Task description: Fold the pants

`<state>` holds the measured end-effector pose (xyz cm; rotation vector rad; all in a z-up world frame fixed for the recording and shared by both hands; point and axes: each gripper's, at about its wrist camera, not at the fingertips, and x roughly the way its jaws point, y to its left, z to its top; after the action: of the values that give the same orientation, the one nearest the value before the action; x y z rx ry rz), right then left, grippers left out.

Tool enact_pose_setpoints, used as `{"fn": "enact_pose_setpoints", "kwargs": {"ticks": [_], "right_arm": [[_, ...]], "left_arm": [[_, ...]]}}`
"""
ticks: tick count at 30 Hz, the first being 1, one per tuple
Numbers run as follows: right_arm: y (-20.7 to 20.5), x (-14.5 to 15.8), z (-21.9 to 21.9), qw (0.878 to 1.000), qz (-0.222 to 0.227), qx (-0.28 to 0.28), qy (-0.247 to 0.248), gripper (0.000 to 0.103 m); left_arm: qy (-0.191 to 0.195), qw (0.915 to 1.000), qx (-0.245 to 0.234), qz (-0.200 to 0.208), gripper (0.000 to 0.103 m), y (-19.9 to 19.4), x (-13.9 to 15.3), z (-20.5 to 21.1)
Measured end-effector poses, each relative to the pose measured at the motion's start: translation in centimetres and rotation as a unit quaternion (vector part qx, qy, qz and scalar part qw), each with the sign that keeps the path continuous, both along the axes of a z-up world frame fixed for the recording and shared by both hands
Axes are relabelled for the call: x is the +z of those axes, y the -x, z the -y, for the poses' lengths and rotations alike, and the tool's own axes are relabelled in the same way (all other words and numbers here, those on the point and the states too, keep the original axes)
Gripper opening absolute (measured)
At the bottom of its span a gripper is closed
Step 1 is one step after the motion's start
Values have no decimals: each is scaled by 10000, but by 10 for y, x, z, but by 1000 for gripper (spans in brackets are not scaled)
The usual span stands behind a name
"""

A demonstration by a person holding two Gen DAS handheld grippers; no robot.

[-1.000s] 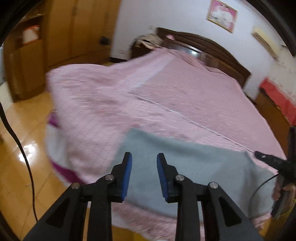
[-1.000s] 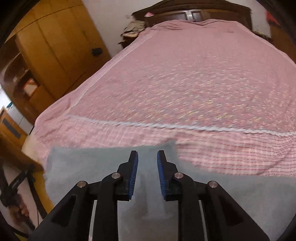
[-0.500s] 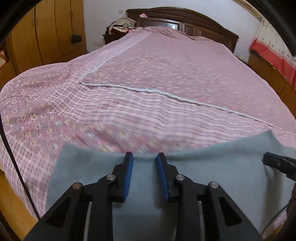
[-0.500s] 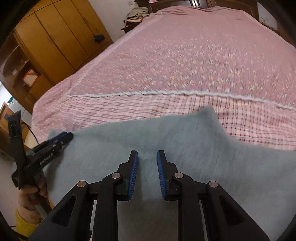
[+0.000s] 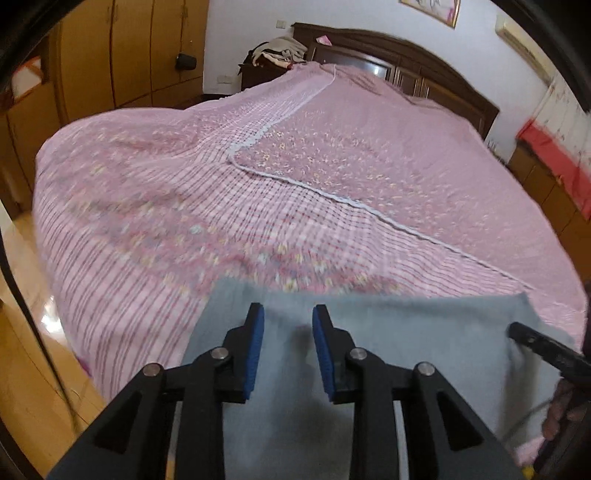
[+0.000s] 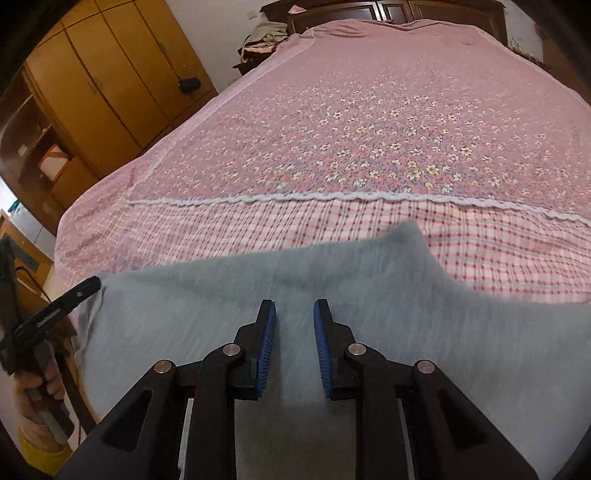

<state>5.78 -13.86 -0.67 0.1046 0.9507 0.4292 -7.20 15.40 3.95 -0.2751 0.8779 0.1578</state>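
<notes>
Left gripper (image 5: 288, 349): black two-finger tool with blue ribbed pads, seen low in its own view; the jaws are held a narrow gap apart, and the grey cloth is seen through the gap. Whether cloth is pinched cannot be told.
Right gripper (image 6: 294, 347): same black build with blue pads; the jaws are parted by a narrow gap above the grey cloth. Whether a grip is made cannot be told.
Grey pants (image 6: 295, 277): soft grey-blue fabric, spread at the near edge of the bed beneath both grippers; a raised peak is shown at its far edge in the right view.
Person's hand (image 6: 38, 384): wrapped round the left tool's handle at the left border of the right view, with a yellow cuff below.
Pink bedspread (image 5: 332, 177): checked border nearest, flowered centre beyond, the two divided by a white lace trim.
Wooden wardrobe (image 6: 107, 70): yellow-brown doors, placed left of the bed.
Dark wooden headboard (image 5: 406, 62): set against the far wall.
Framed picture (image 5: 430, 9): hung above the headboard.
</notes>
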Motion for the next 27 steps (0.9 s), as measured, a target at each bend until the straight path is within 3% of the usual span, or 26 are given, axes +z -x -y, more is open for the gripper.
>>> {"fn": "enact_pose_setpoints", "kwargs": {"ticks": [3, 7, 11, 14, 19, 23, 27], "right_arm": [[16, 3, -1, 9999, -17, 98, -20, 22], [37, 6, -2, 9998, -26, 214, -30, 22], [51, -5, -2, 9995, -166, 252, 50, 22], [60, -15, 1, 9993, -282, 224, 139, 22], [69, -21, 7, 9992, -348, 185, 97, 23], [73, -19, 9, 9990, -406, 139, 77, 23], [75, -15, 13, 9991, -396, 120, 131, 23]], "left_arm": [[266, 9996, -4, 32, 28, 31, 2, -1], [304, 9994, 49, -182, 29, 53, -10, -2], [438, 9966, 604, -357, 29, 67, -32, -27], [378, 9949, 862, -362, 28, 76, -28, -38], [345, 9984, 459, -8, 29, 84, -3, -38], [242, 9996, 20, 113, 36, 70, 2, -34], [32, 9997, -256, -45, 38, 48, -4, -33]]}}
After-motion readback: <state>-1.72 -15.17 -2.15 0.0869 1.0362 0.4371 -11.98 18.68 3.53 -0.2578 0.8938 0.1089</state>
